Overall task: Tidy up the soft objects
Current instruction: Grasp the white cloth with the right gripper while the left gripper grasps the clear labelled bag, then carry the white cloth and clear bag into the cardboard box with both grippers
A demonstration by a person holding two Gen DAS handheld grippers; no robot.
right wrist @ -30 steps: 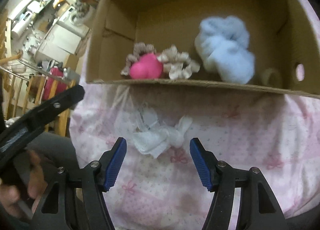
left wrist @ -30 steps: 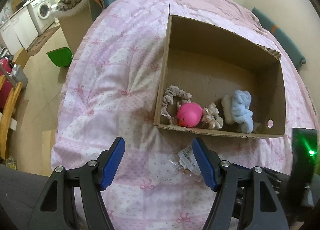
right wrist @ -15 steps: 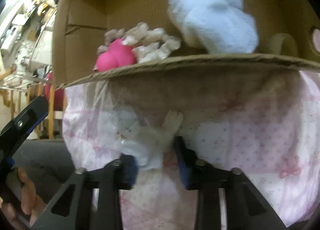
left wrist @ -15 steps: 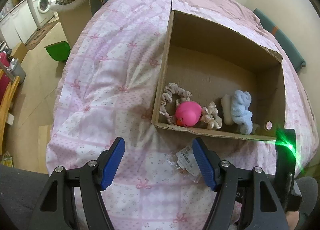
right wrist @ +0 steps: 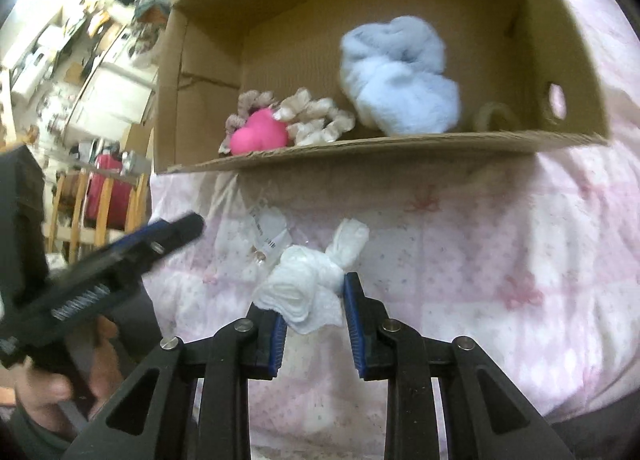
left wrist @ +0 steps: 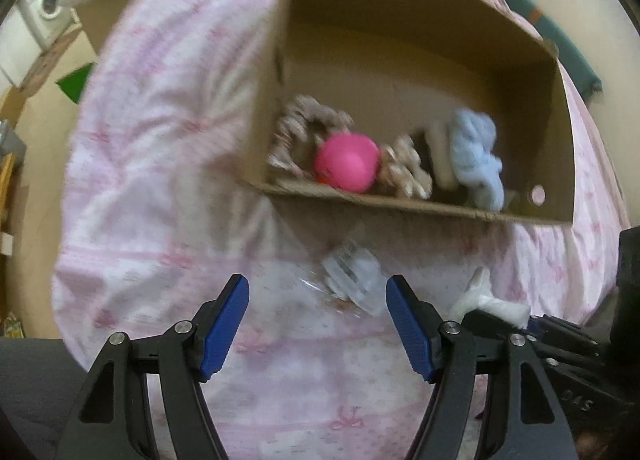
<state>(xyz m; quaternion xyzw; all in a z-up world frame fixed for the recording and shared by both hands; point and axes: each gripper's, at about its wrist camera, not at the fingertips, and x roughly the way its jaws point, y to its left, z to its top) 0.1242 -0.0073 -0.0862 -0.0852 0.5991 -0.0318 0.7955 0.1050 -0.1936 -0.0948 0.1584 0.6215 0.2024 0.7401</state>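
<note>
Cardboard box [right wrist: 384,148] fills the upper frame, its near wall above the right gripper [right wrist: 316,316], which has just closed on a crumpled white cloth [right wrist: 304,284]; the left gripper [left wrist: 318,324] gapes wide over a crinkly plastic packet [left wrist: 352,276].

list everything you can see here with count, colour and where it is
cardboard box: 1, brown, open, on the bed
pink ball toy: 1, pink, in the box, near its front wall
scrunchies: 2, beige, in the box on either side of the pink toy
fluffy cloth: 1, light blue, in the box, right of the scrunchies
white cloth bundle: 1, white, in front of the box, between the right gripper's pads
clear packet with label: 1, transparent with a white label, on the bedspread in front of the box
bedspread: 1, pink and white with bows, under everything
left gripper: 1, black with blue pads, open over the packet
right gripper: 1, black with blue pads, jaws just closed on the white bundle
</note>
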